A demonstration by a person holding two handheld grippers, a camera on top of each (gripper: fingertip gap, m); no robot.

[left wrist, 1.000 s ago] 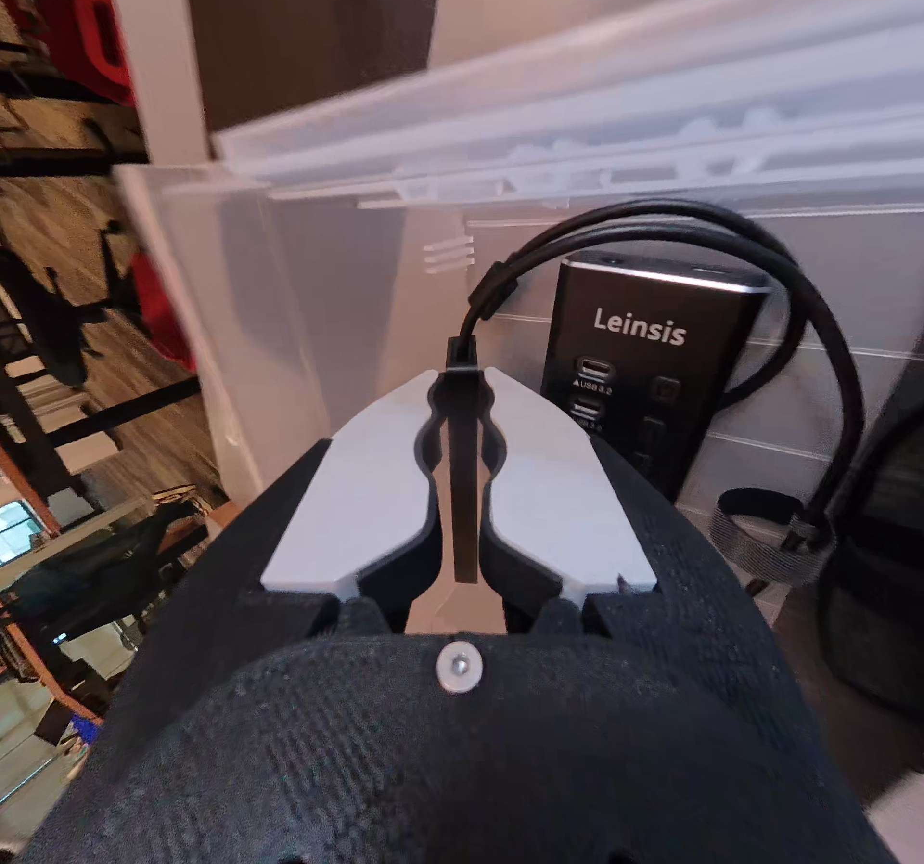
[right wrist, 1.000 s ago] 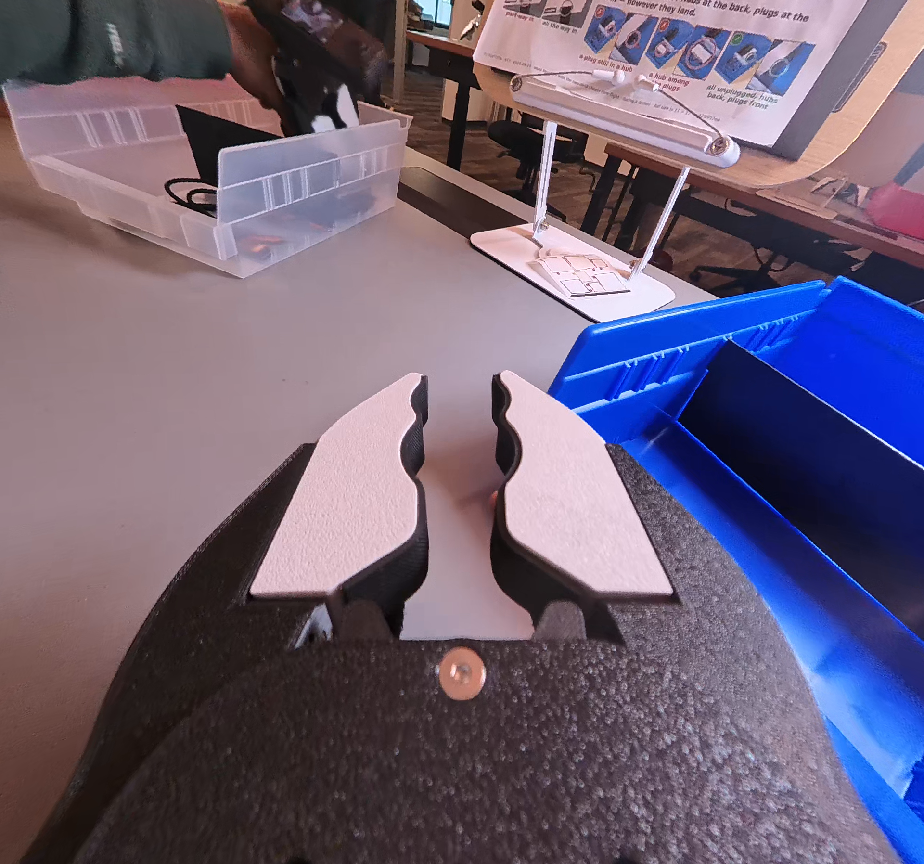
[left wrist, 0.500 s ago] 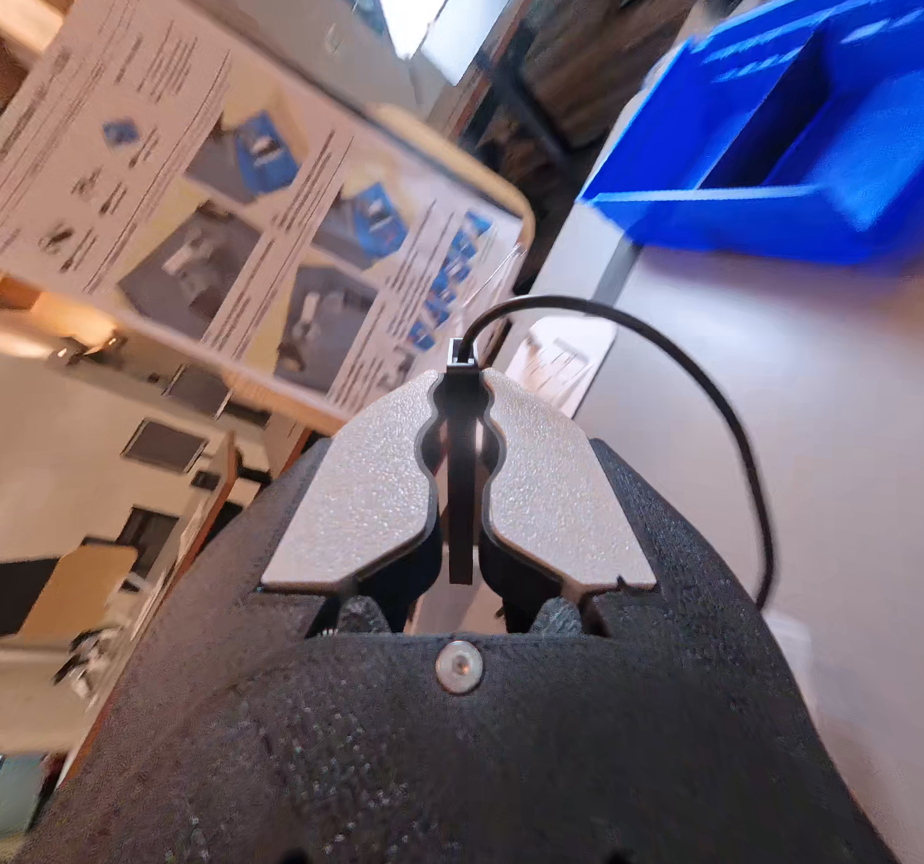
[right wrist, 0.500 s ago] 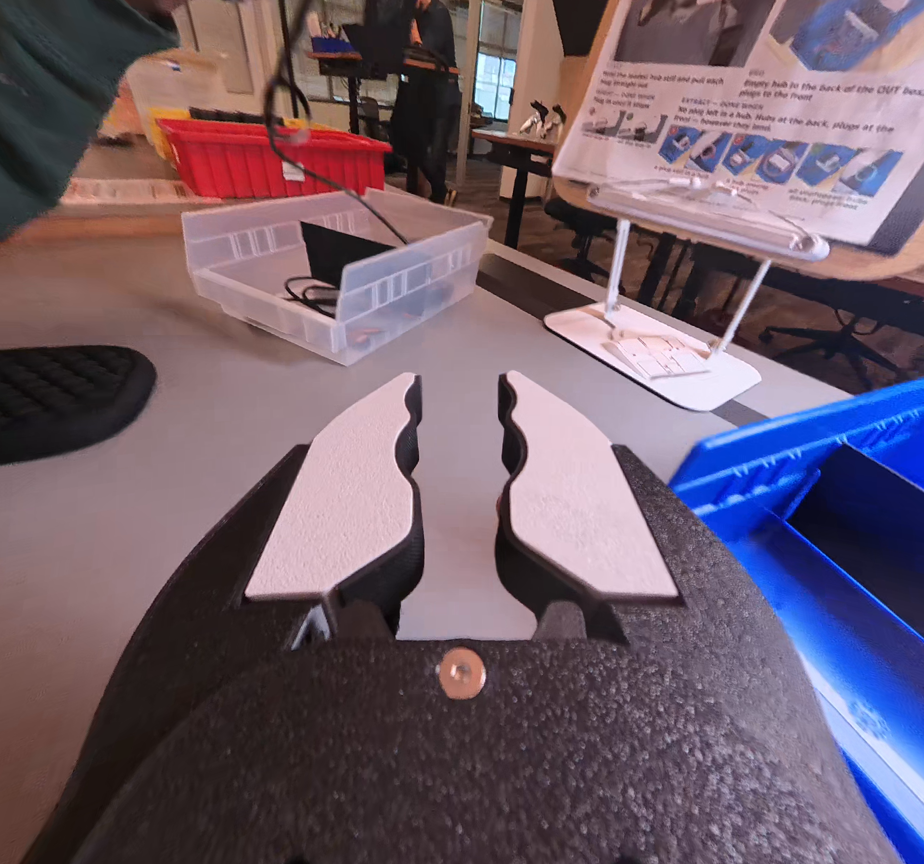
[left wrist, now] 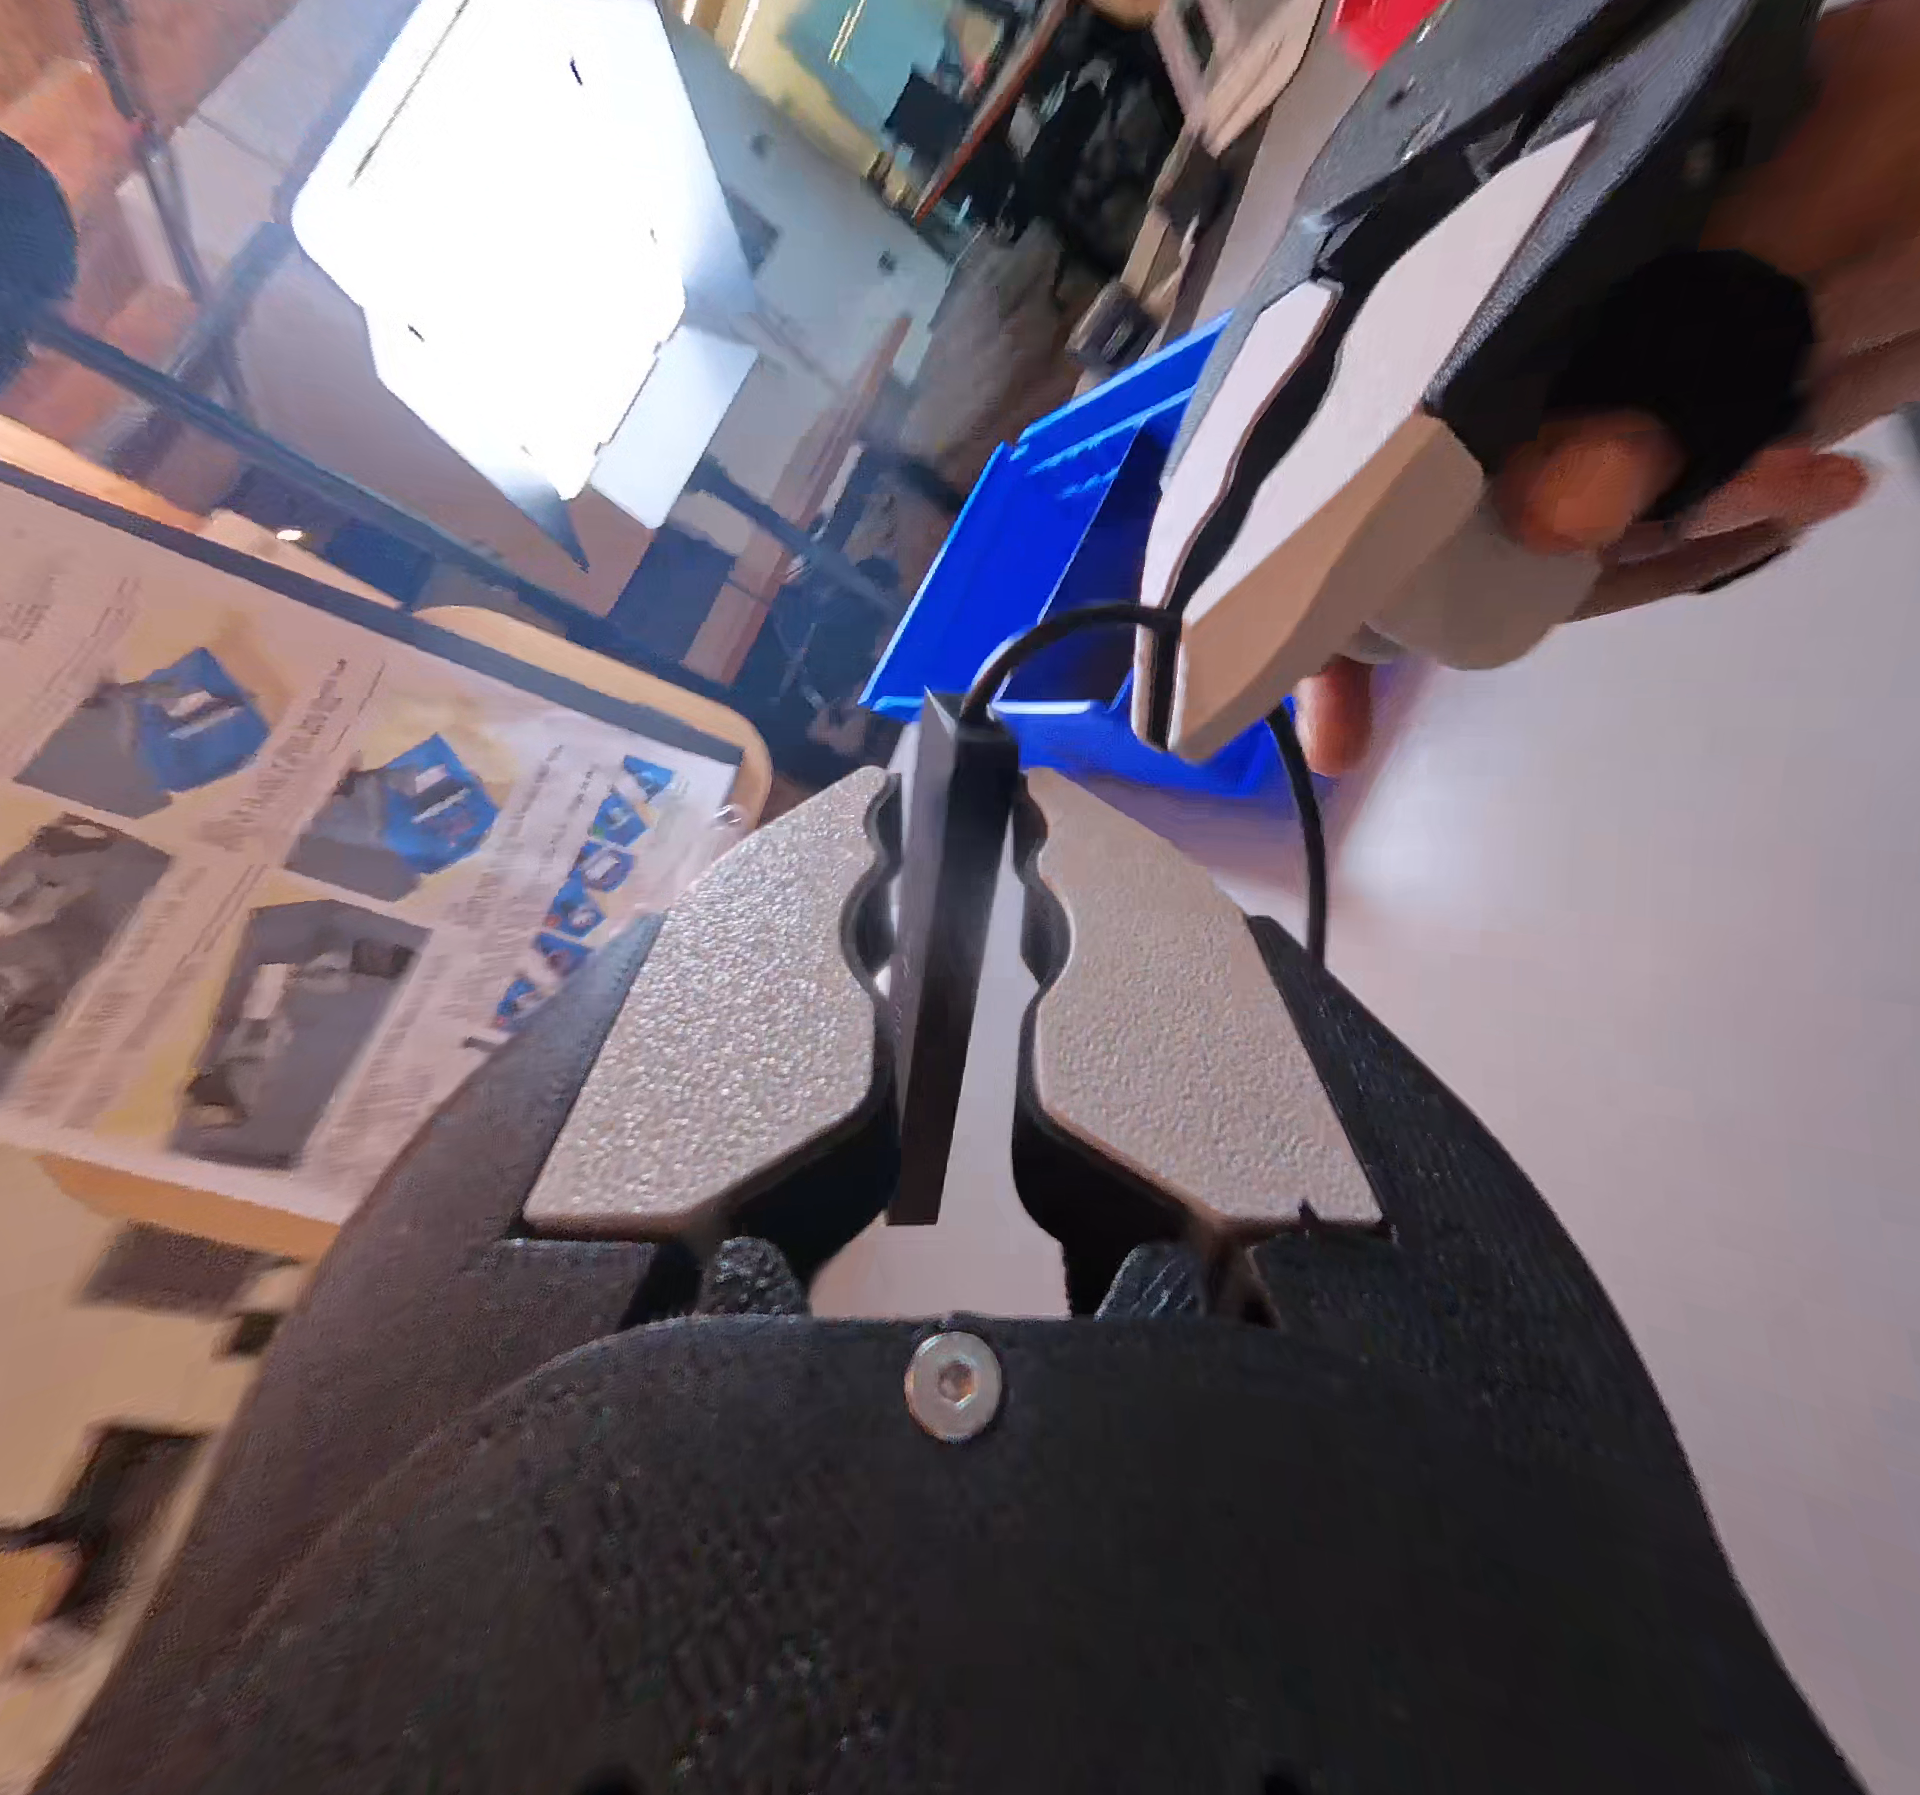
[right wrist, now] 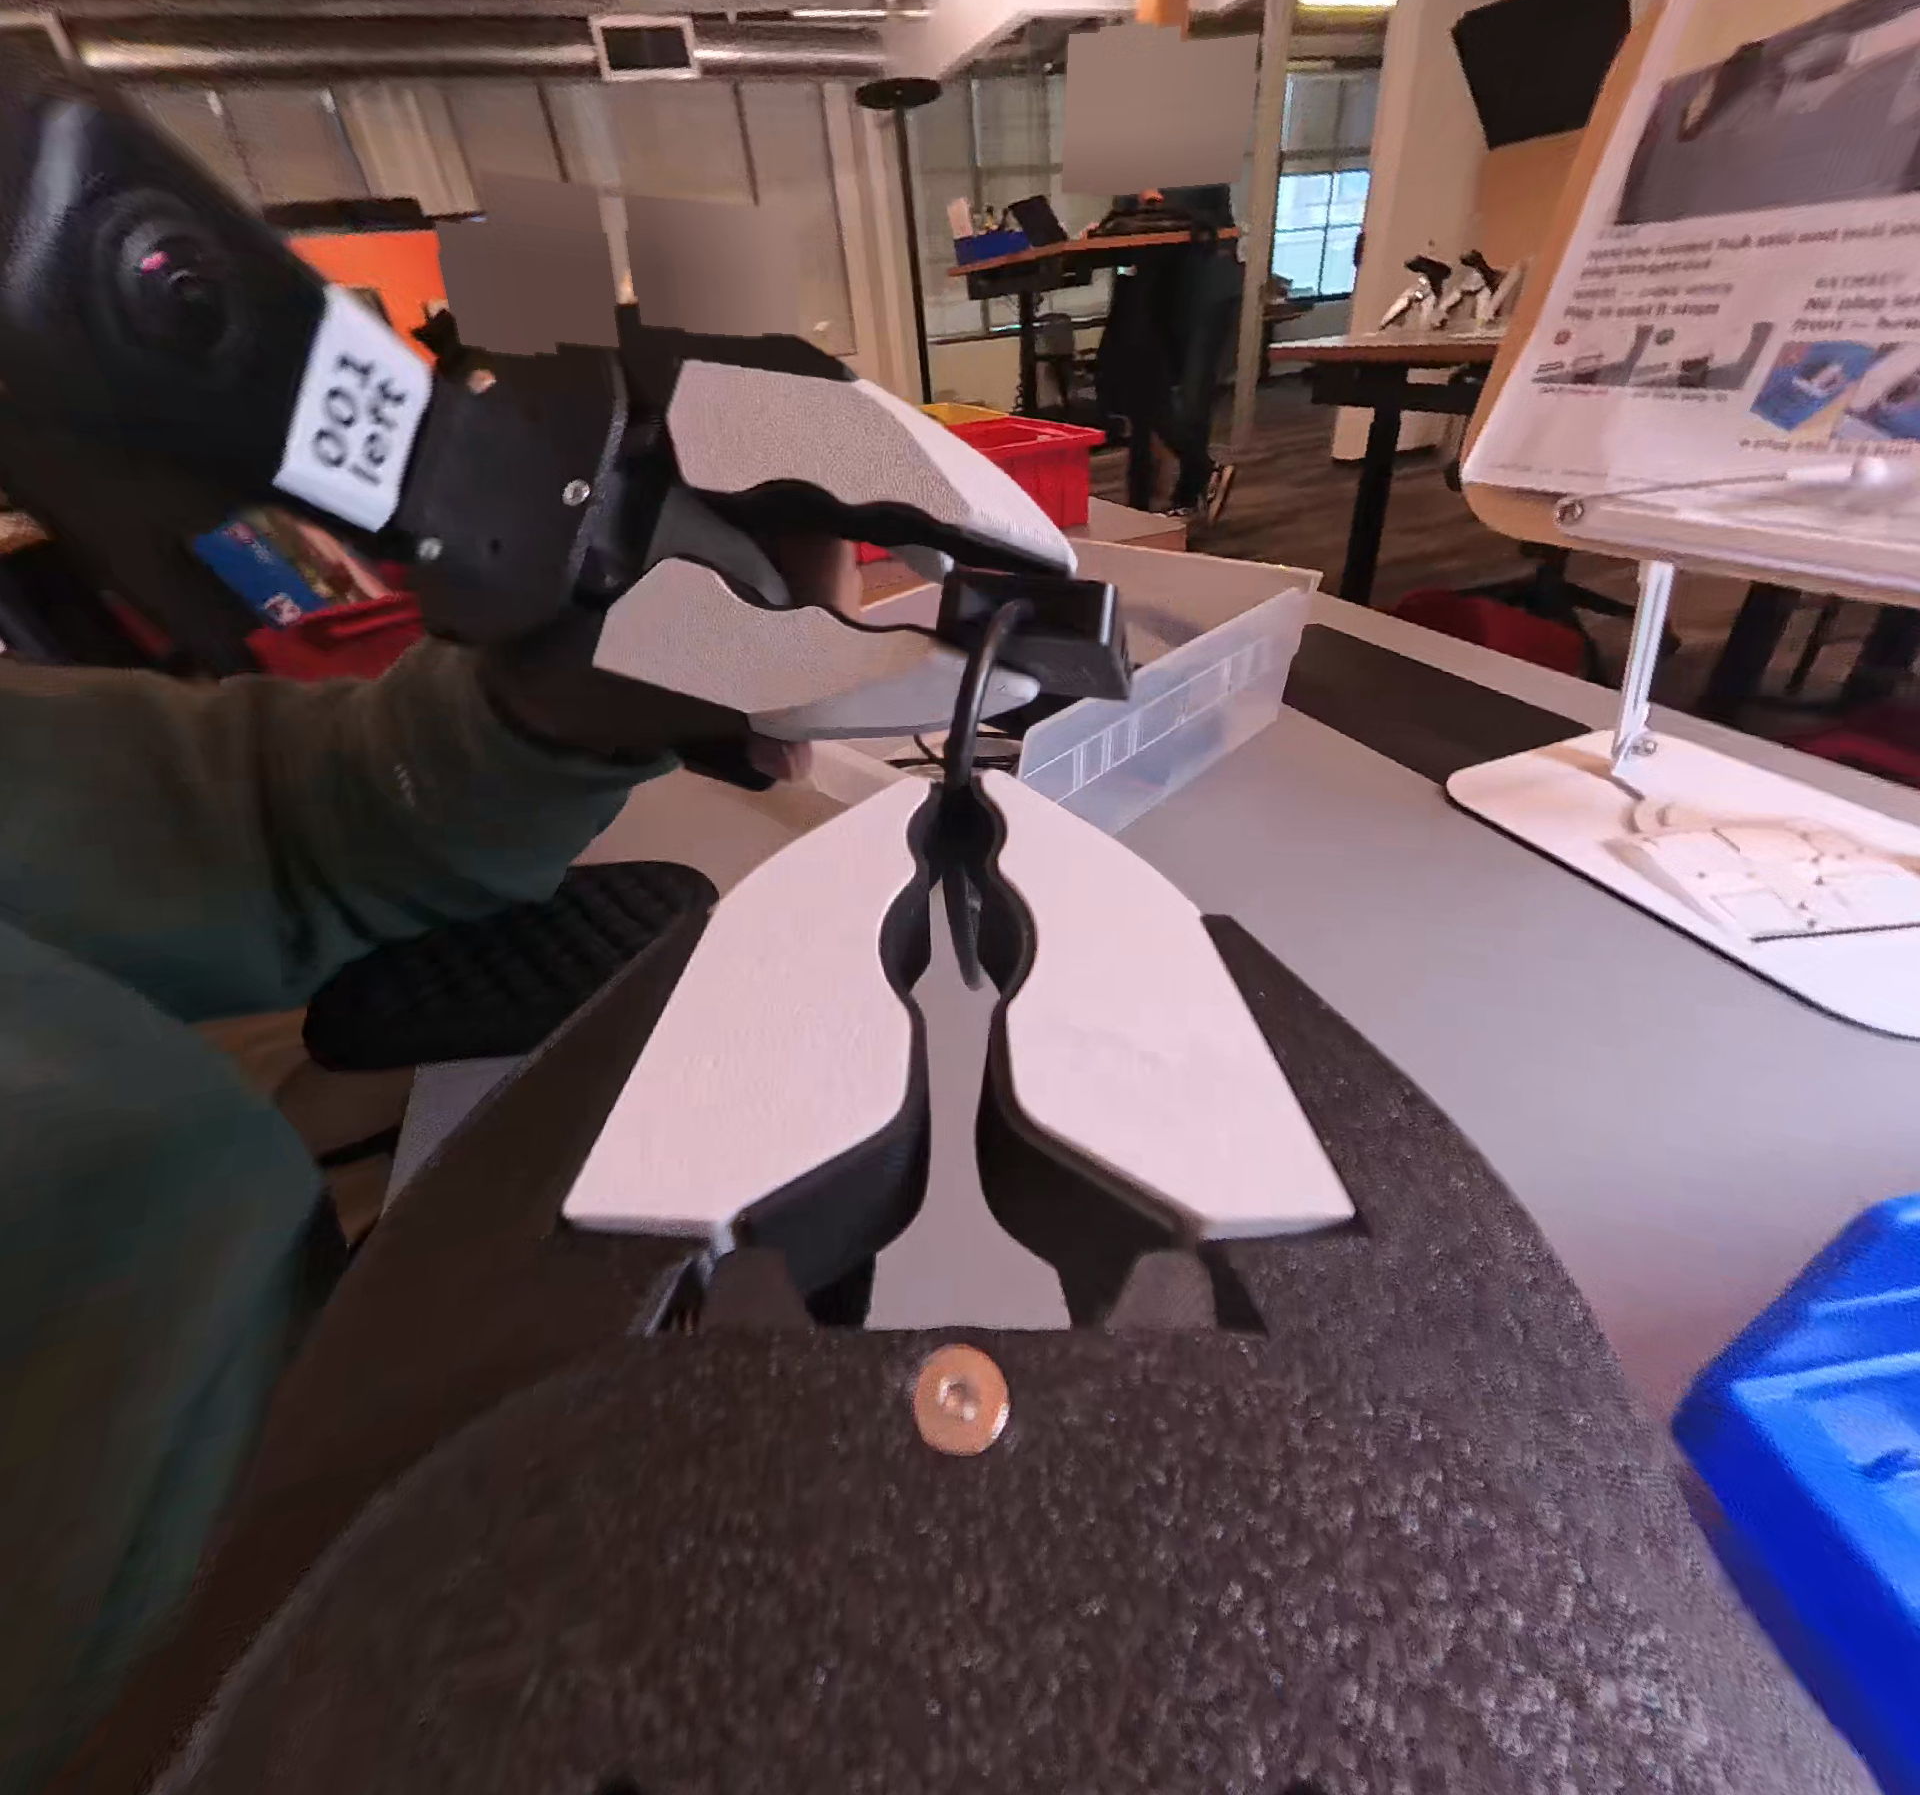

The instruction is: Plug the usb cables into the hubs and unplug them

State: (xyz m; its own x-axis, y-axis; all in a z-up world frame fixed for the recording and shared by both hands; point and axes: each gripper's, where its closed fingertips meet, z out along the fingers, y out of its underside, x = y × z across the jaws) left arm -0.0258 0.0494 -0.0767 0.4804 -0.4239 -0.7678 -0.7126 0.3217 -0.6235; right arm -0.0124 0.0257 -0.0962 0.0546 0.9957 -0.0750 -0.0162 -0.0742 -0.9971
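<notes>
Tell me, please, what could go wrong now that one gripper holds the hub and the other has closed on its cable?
1. The right gripper pinches the thin black cable rather than a plug body, so a pull may strain the cord or let it slip.
2. The left gripper clamps the black hub by its thin edges; a sideways tug could twist it loose.
3. Both are held in the air above the grey table, so a slip means a drop.

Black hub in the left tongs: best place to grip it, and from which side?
Across its two broad flat faces, coming in lengthwise from the end opposite the cable, as the left tongs do now. The hub is a thin slab, so those faces likely seat squarely, leaving the cable exit clear.
</notes>
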